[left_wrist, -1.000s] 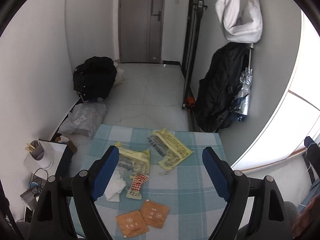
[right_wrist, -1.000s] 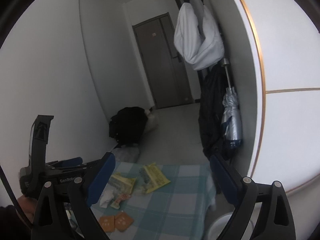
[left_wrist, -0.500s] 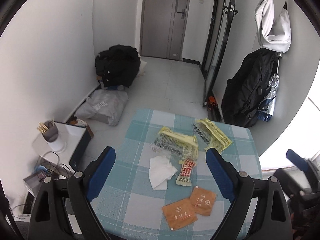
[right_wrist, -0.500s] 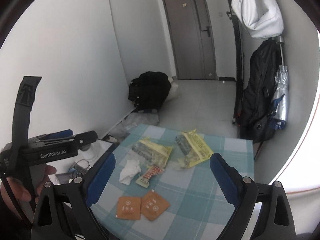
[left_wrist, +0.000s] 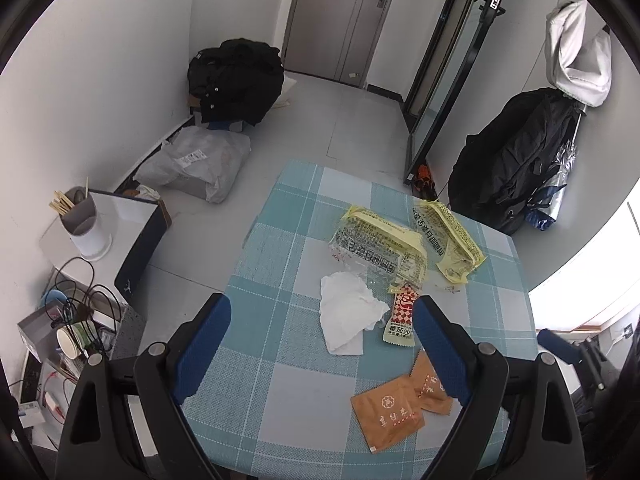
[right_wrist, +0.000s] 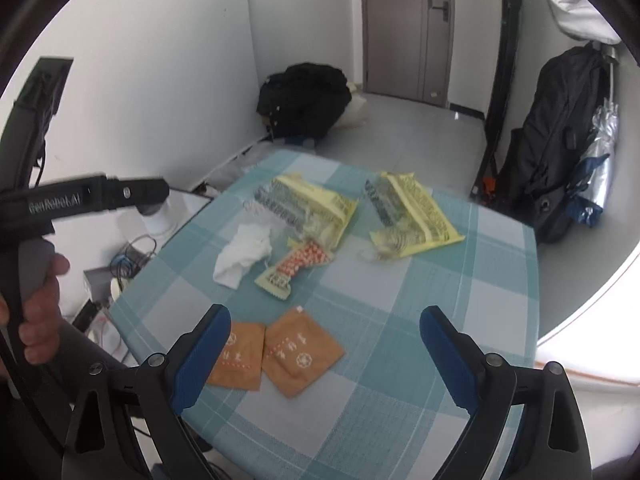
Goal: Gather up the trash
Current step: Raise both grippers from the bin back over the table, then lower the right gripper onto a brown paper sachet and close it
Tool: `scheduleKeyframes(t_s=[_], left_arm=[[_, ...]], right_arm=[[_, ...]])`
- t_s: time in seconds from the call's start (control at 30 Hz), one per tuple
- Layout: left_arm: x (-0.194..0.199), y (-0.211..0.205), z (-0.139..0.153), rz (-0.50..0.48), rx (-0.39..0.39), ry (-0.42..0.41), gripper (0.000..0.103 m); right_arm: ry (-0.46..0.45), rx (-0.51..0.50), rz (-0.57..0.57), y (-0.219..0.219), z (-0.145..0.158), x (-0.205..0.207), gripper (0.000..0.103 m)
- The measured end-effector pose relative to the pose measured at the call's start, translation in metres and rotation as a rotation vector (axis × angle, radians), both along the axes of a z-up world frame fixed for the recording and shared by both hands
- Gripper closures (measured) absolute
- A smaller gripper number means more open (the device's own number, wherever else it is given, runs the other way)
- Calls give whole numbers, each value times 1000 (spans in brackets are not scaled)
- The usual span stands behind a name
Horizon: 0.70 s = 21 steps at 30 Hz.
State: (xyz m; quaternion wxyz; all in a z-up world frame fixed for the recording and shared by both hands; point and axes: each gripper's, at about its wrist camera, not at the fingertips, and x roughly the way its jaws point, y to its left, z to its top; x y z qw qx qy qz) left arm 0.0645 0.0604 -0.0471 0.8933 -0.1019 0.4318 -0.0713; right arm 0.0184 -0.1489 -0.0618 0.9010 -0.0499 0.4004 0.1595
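Observation:
Trash lies on a table with a blue checked cloth (left_wrist: pixel 280 360): two yellow wrappers (left_wrist: pixel 380 244) (left_wrist: pixel 452 236), a crumpled white tissue (left_wrist: pixel 348 316), a red-and-white sauce sachet (left_wrist: pixel 400 316) and two brown sachets (left_wrist: pixel 388 412) (left_wrist: pixel 430 384). My left gripper (left_wrist: pixel 322 348) is open and empty, above the table's near part, with the tissue between its fingers. My right gripper (right_wrist: pixel 324 356) is open and empty above the brown sachets (right_wrist: pixel 240 356) (right_wrist: pixel 300 356). The tissue (right_wrist: pixel 244 256), sauce sachet (right_wrist: pixel 296 268) and yellow wrappers (right_wrist: pixel 312 208) (right_wrist: pixel 416 216) lie beyond it.
A low white stand with a cup of chopsticks (left_wrist: pixel 82 220) and cables sits left of the table. Black bags (left_wrist: pixel 236 80) and a grey parcel (left_wrist: pixel 196 164) lie on the floor. A black backpack (left_wrist: pixel 516 160) and umbrella hang at the right wall. The left handle (right_wrist: pixel 80 200) shows in the right wrist view.
Both grippers have moved down and closer to the table, tilting toward it. The trash now fills more of each view. Both stay open.

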Motion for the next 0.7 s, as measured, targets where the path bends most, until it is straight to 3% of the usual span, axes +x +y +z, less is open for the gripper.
scheduleKeyframes(t_s=[0.2,0.37,0.57,0.7], left_arm=[[7,12,-9,13,-20,42,13],[10,25,-11,40,-27,53,13],[16,34,-18,62,-65,95,13],[19,34,-20,70,-47,101,13]], right_arm=[[66,-21,62,16,-20,3,8],[140,-150,96,26,-45,11,11],[180,-224,156,25,-60,14,13],[232,-276,238,34,-74,18,15]])
